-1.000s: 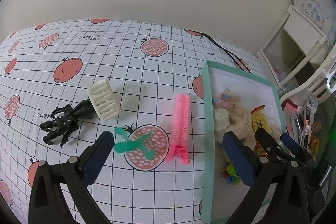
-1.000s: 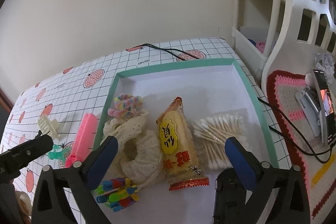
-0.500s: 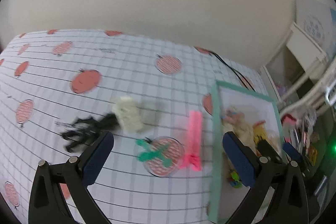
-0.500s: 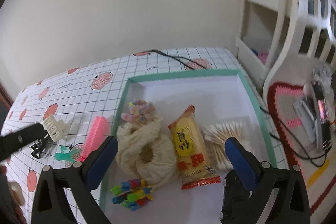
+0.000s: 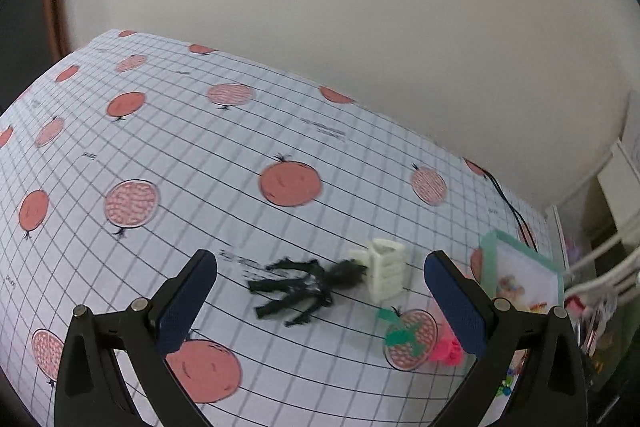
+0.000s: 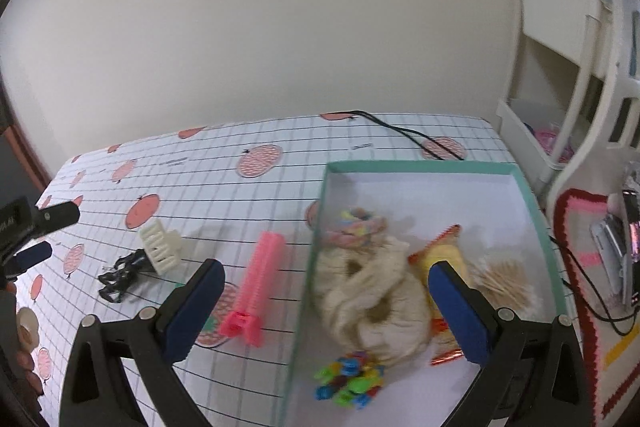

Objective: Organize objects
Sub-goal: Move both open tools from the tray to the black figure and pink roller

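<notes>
- Since a second ago the left gripper [image 5: 320, 291] has swung away from the box toward the loose clips; the right gripper [image 6: 326, 301] has pulled back, so more of the desk [image 6: 224, 183] shows.
- Both sets of jaws stand wide open and hold nothing.
- Left on the desk, outside the teal box [image 6: 424, 167]: a black claw clip [image 5: 298, 287] touching a cream claw clip [image 5: 384, 269], a small green clip [image 5: 400, 333] just beside them, and a pink comb clip [image 6: 258, 285] near the box wall.
- Already in the box: a cream scrunchie [image 6: 372, 297], a pastel hair tie [image 6: 356, 223], a snack packet [image 6: 440, 259], cotton swabs [image 6: 504, 279] and tiny coloured clips [image 6: 348, 381].
- The black clip lies between the left jaws and looks the likely next pick.
- It should be light, stiff plastic, smooth and springy; its thin teeth could slip or snag.
- Best hold is across the solid hinge body near the cream clip, not the prongs.
</notes>
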Tool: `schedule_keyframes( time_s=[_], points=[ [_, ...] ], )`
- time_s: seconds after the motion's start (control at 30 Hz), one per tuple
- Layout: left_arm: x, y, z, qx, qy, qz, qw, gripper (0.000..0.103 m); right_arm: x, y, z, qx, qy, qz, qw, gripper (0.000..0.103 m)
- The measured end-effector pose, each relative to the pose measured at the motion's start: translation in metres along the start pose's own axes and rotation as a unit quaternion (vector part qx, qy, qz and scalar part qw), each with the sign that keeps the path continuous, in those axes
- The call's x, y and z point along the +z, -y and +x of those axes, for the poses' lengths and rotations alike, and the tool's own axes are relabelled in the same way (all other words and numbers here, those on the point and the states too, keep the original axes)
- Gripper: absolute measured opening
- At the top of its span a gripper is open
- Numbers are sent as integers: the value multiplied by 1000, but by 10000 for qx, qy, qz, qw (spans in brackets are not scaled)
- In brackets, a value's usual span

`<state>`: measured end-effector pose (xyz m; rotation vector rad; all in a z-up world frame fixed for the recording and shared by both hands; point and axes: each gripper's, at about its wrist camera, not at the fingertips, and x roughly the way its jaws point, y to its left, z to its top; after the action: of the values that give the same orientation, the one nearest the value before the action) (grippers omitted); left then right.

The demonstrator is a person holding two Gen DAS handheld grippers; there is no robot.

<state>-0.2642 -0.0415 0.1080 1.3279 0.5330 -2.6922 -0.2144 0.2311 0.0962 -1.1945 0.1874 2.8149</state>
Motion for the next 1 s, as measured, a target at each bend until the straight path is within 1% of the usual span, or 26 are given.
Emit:
schedule_keyframes(
  time_s=[0.07,0.13,0.23,0.27,0.37,0.43,0.5,0.57,0.67,0.8,0.87,1.0],
  points=[
    [1,-8,1,80,-36,-115,9999,103,1,-8,2,56,-13,-67,10000,103],
    [2,-13,5,132,-160,-177,9996,103,1,-17,5,113,-53,-144,9998,103],
    [0,-16,13,54,-413,-269,9988,103,0,-28,10,207,-115,-217,9995,101],
    [-1,-15,17,20,-493,-254,9985,103,-1,-31,12,232,-147,-244,9993,99],
    [-6,-9,24,133,-636,-70,9979,103,-3,-40,18,278,-244,-316,9988,96],
    [-9,-8,29,192,-702,23,9973,103,-5,-44,22,316,-326,-330,9984,93],
    [-11,-10,34,237,-767,49,9968,103,-6,-46,26,347,-394,-320,9981,85],
    [-13,-11,40,285,-816,105,9962,103,-8,-51,31,344,-488,-325,9977,81],
    [-14,-7,48,320,-874,352,9950,103,-11,-55,38,351,-610,-327,9970,78],
    [-17,3,56,425,-889,764,9922,103,-15,-56,49,305,-755,-339,9961,71],
    [-19,7,62,459,-902,930,9905,102,-16,-56,53,263,-813,-283,9959,70],
    [-20,11,71,432,-925,1191,9876,102,-17,-54,61,229,-908,-203,9954,67]
  ],
)
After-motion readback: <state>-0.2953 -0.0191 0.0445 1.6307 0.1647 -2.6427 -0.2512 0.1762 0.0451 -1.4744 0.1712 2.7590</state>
